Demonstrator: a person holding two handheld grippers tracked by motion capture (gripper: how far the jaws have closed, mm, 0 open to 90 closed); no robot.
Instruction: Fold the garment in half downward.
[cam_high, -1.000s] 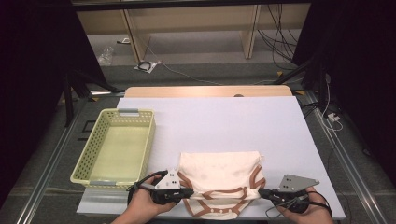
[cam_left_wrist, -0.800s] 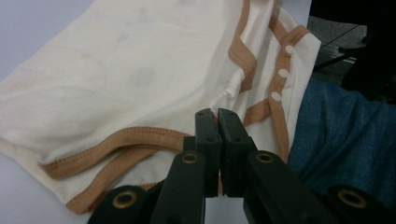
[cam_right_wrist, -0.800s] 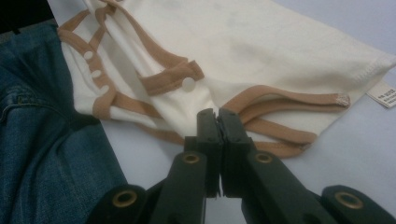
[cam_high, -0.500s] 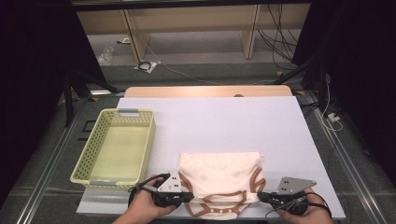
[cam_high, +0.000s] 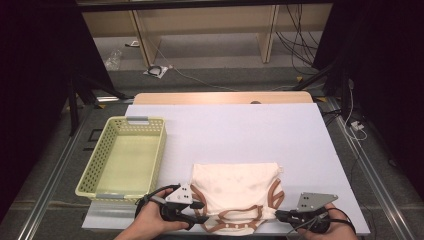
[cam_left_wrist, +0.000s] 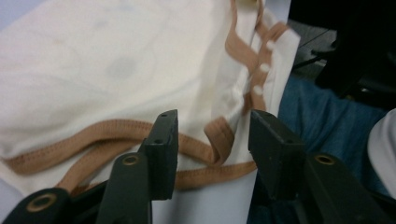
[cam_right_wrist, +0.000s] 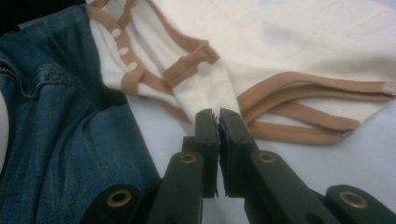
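Cream cloth, a small brown-trimmed garment (cam_high: 235, 192), lies flat at the tabletop's (cam_high: 300, 140) near edge, where the left tool (cam_left_wrist: 212, 140) has just been opening and now straddles the hem unpinched, while the right tool (cam_right_wrist: 218, 119) pinches a corner, suggesting the spreading is nearly finished.

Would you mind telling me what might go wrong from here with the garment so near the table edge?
1. The left gripper has just been opening, its fingers apart over the brown trim; only the right gripper pinches the cream garment, so a pull could skew it.
2. Its snap tab lies at the table edge and may slide off.
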